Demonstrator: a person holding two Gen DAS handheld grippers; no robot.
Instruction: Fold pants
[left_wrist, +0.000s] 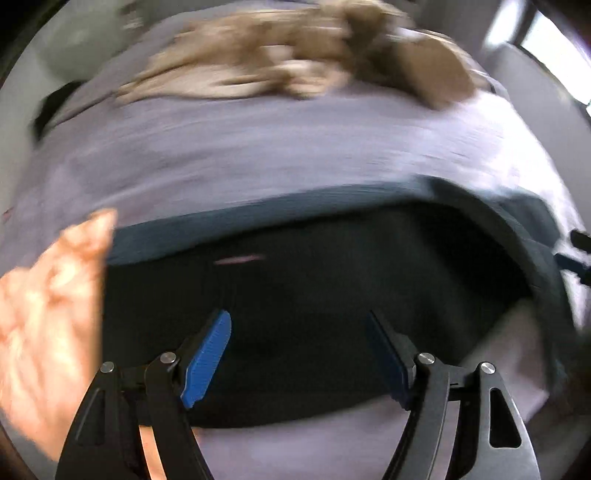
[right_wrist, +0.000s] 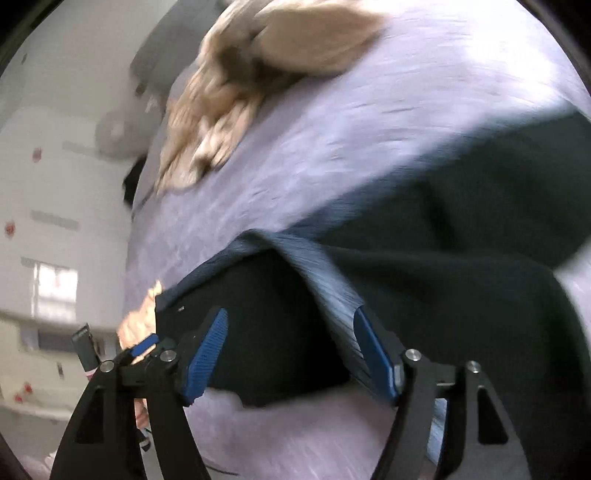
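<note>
Containers: none can be made out in either view.
Left gripper: jaws stand apart, nothing between the blue pads; it hovers over the dark pants, pointing steeply down at them, with no visible contact.
Right gripper: jaws spread wide, nothing pinched; whether the ribbed edge of the pants just touches the right-hand pad or only lies beside it cannot be told through the blur.
Pants: dark, almost black with a bluish tint along the upper edge, lying on the bed as a broad flat slab with a thick folded band along the far side; in the right wrist view a ribbed, lighter strip runs across them towards the gripper.
Bed: covered by a pale lilac sheet; the pants lie at its near part.
Tan cloth: a crumpled beige heap on the far side of the bed, well apart from the pants.
Hand: a person's hand at the left edge of the left wrist view, beside the pants.
Sharpness: both views are smeared by motion.
</note>
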